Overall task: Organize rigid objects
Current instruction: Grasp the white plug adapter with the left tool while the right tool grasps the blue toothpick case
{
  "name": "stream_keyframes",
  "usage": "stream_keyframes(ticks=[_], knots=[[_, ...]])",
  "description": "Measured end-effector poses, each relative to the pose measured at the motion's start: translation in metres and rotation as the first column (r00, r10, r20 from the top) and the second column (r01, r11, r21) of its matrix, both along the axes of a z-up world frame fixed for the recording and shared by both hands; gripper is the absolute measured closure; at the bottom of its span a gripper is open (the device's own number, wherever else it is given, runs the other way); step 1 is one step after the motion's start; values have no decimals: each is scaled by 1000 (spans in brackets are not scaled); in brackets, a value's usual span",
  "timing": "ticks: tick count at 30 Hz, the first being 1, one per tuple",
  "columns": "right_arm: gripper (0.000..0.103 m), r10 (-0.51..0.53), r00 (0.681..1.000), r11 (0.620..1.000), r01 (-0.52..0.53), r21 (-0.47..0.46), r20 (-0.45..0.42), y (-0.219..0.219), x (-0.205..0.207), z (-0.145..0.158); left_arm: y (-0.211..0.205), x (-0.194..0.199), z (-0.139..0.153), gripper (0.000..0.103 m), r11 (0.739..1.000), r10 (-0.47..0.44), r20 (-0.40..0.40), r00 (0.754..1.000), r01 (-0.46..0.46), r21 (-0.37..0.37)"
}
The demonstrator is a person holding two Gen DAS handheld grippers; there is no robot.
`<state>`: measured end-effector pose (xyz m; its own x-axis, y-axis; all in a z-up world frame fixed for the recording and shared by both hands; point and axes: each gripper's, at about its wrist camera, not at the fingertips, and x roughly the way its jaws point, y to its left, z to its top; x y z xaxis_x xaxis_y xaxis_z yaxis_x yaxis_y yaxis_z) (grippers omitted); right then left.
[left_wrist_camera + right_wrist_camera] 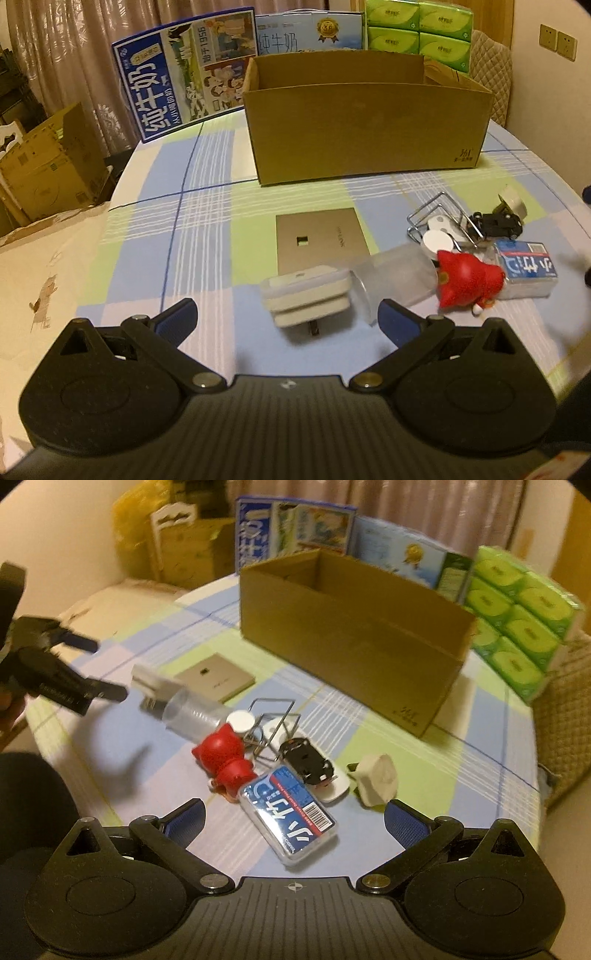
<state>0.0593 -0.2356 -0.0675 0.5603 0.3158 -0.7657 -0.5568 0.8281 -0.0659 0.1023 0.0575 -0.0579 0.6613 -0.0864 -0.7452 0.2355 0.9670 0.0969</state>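
My left gripper is open, low over the checked tablecloth. A white plug adapter lies just ahead, between its blue fingertips and untouched. Beside it lie a clear plastic cup on its side, a red figurine and a blue card case. My right gripper is open too, its fingers on either side of the card case. The right wrist view also shows the red figurine, a black toy car, a white plug and the left gripper at the left.
An open cardboard box stands behind the pile, seemingly empty. A tan wall plate and a wire rack lie in front of it. Milk cartons and green tissue packs line the back. The table edge curves at right.
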Motion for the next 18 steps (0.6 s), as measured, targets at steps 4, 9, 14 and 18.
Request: stream_keyframes(ticks=[4,9,14,18], knots=[[2,91,996,995,-92,-35,-24,2,13,-17,-6,12,-3,4,1000,-10,35,999,10,13],[2,170,984,985,-172,-27,-52,4,29,-32,-6,23,-8,4,1000,8,40,999,-8,9],[38,208,971,974,-216,-66,-118,10,47,-51,-5,25,-11,4,1000,14,43,999,-14,6],[38,216,966,969,-230,-88,-145,9,56,-60,-6,27,-13,4,1000,8,39,999,-8,7]])
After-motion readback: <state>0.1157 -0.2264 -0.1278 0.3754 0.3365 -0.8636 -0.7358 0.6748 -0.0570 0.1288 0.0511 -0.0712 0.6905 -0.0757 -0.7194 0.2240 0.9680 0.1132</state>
